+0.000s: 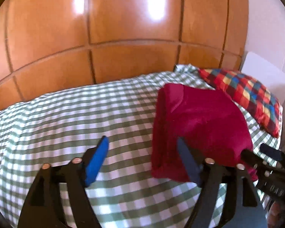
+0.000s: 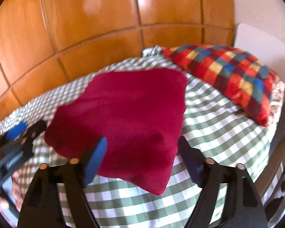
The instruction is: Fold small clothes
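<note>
Where your left wrist view begins at its left edge, green-and-white checked bed cover (image 1: 66,117) fills the frame beneath orange wooden panelling (image 1: 123,28). Your left gripper (image 1: 142,161) sits at lower centre with its jaws spread wide and nothing between them; the blue pad (image 1: 96,163) hangs over bare cover, while the dark pad (image 1: 188,163) overlaps the near left edge of the folded red garment (image 1: 199,121). Contact there cannot be confirmed. At lower right of that view, your right gripper (image 1: 264,157) shows at the garment's near right corner.

In the right wrist view, your left gripper (image 2: 22,133) appears at the left edge, just beside the red garment (image 2: 127,117), which lies folded at centre frame on the bed cover (image 2: 218,129). Your right gripper (image 2: 142,159) has its jaws released and wide, straddling the garment's near edge without clamping it. A multicoloured checked pillow (image 2: 228,79) lies at upper right, near the garment but apart from it, with a white board (image 2: 262,41) behind.
</note>
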{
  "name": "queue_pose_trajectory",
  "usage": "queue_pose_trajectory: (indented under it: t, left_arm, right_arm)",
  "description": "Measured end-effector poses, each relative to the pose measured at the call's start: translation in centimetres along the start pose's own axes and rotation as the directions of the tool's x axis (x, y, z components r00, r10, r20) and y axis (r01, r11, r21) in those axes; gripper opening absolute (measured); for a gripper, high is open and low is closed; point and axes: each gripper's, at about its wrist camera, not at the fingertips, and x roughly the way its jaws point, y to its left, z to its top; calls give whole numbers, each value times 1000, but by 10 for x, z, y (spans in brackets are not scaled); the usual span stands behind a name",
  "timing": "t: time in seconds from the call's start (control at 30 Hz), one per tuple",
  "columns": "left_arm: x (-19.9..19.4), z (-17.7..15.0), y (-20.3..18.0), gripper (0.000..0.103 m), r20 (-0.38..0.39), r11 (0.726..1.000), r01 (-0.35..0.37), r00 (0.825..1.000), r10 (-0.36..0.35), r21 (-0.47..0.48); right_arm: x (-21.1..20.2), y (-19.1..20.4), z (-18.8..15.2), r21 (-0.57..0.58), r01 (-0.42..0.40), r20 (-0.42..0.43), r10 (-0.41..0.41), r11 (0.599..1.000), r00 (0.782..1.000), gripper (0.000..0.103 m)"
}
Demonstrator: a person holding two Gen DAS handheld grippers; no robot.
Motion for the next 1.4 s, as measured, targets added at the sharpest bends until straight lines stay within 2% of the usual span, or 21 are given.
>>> queue_pose_trajectory:
  t: [0.03, 0.23, 0.5, 0.77, 1.17, 1.4]
  left_arm:
    - [-7, -2, 4, 86, 9, 1000, -6, 1000, 6, -13]
    - [-44, -23, 28, 100, 35, 993, -57, 998, 61, -107]
    - [-70, -46, 21, 100, 35, 989, -121, 992, 124, -85]
    - [-76, -51, 6, 100, 12, 992, -107, 994, 108, -69]
    - [-90, -48, -9, 100, 53, 991, -129, 990, 130, -32]
    - [-91, -49, -5, 100, 51, 990, -130, 990, 133, -56]
  right_arm:
    - [-7, 2, 0, 8, 20, 24, -21, 1000, 999, 91]
    - [-30, 23, -13, -6, 100, 84, -99, 995, 992, 95]
    - [-49, 27, -36, 9, 156, 96, -156, 988, 983, 97]
    - [-56, 20, -43, 26, 172, 94, -174, 985, 980, 98]
    - [-59, 9, -44, 47, 167, 93, -171, 985, 981, 98]
    - [-58, 14, -46, 22, 159, 96, -160, 987, 982, 98]
